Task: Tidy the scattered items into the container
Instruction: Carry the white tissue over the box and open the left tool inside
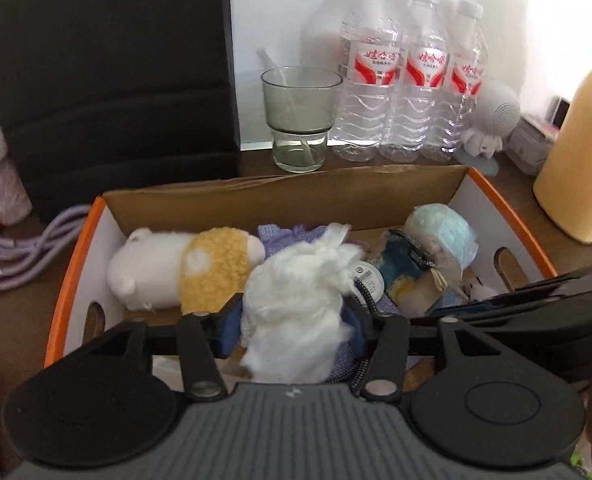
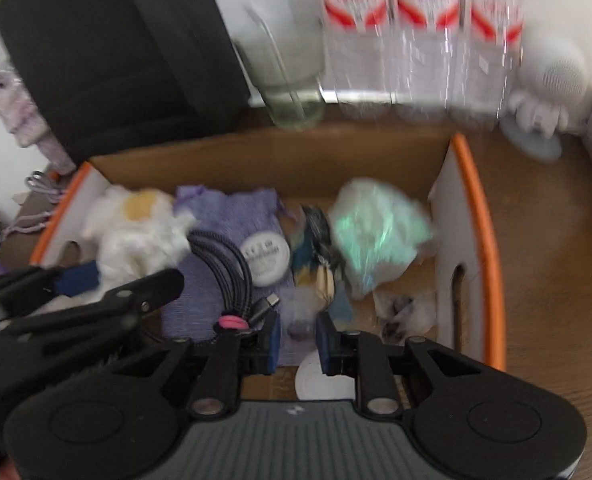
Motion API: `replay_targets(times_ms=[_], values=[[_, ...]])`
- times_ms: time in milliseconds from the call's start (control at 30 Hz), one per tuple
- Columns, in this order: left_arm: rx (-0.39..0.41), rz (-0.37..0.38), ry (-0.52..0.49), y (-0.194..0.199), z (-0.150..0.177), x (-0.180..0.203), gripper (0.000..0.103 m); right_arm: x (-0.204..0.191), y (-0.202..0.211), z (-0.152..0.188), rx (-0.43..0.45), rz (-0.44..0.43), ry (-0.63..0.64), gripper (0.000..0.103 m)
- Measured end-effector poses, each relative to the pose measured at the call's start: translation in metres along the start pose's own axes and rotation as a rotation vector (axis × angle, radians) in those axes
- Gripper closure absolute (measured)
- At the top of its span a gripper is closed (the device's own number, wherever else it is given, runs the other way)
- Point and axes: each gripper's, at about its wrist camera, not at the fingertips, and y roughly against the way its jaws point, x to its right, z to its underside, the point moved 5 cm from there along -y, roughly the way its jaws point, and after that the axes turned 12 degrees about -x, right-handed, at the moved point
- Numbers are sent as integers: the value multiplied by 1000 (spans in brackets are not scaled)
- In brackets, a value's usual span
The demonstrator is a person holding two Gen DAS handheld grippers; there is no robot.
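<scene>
An orange-rimmed cardboard box (image 1: 75, 240) holds a white and yellow plush (image 1: 167, 268), a purple cloth (image 2: 223, 216), a black coiled cable (image 2: 231, 272), a white round tin (image 2: 265, 258), a pale green wrapped bundle (image 2: 376, 228) and other small items. My left gripper (image 1: 291, 324) is shut on a white fluffy wad (image 1: 296, 300) and holds it over the box. It also shows at the left of the right wrist view (image 2: 79, 280). My right gripper (image 2: 298, 344) is open and empty, low over the box near its front edge. The right wrist view is blurred.
Behind the box stand a grey glass (image 1: 300, 116), three water bottles (image 1: 408, 72), a small white speaker figure (image 1: 492, 120) and a black box (image 1: 111, 72). A yellow bottle (image 1: 576, 140) stands at the right. Purple cords (image 1: 19, 256) lie at the left on the wooden table (image 2: 556, 280).
</scene>
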Motion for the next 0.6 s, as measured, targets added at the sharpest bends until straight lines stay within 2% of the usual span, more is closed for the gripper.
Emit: replay_targets(times_ms=[100,133,167,233,267,333,467,533,600], values=[[-32,42,21,4,-8,-2,33,7,3,-3,-1,14,-25,78],[-36,64,39,8,-10,-5,24,10,9,-4,8,10,-37,74],[-37,79,53,12,-15,-7,20,14,18,-5,21,2,-49,64],[-40,72,83,23,-18,-13,16,18,38,-5,46,-21,-65,58],[-48,65,96,28,-19,-14,11,20,48,-4,57,-10,-68,52],[-54,64,125,43,-20,-20,8,18,67,0,82,12,-54,50],[16,39,159,82,-12,-30,0,12,103,14,120,-14,-35,43],[68,-14,154,102,-4,-33,0,5,118,22,139,-24,-21,40],[153,-87,148,124,9,-31,0,-4,132,33,161,-42,-3,36]])
